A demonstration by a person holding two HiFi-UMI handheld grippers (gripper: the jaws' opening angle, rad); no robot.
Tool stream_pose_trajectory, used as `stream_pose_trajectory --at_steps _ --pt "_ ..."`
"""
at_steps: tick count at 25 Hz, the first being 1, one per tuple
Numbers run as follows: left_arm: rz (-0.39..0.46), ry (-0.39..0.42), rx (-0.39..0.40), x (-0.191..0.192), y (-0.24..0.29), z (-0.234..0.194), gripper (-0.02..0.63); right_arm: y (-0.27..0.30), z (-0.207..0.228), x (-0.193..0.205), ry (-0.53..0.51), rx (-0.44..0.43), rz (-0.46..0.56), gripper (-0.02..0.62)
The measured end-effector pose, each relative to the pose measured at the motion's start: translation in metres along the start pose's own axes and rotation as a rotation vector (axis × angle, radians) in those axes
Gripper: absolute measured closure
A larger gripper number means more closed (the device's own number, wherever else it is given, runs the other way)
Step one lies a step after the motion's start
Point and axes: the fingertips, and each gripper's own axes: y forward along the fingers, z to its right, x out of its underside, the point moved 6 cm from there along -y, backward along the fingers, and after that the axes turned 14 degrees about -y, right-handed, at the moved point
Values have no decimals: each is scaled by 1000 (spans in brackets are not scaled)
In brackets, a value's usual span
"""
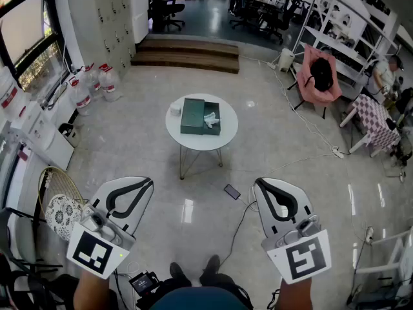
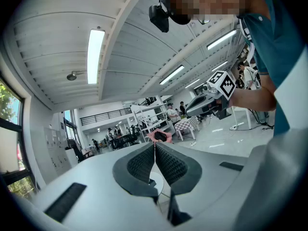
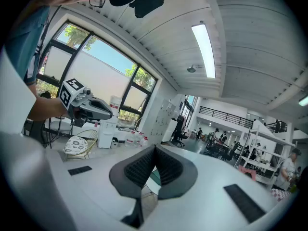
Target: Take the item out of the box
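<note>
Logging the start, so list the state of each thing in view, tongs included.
Left tongs: shut, empty.
Right tongs: shut, empty.
Green box: flat on the round table, seemingly open.
White item: lying in the box's right half, not yet out.
Phone: flat on the floor, screen dark.

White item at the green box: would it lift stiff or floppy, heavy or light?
Probably floppy: the white item looks crumpled and irregular. Likely light, being small against the green box. It seems unlikely to roll; too small here to tell more.
</note>
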Motion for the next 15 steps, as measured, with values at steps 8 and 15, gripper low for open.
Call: stream_pose_trajectory --at_steps 8,15 --pt "-6 7 14 4 -1 -8 581 6 -4 -1 16 4 -13 558" --pt "-11 -4 24 10 -9 -15 581 10 -13 -4 42 8 -20 557"
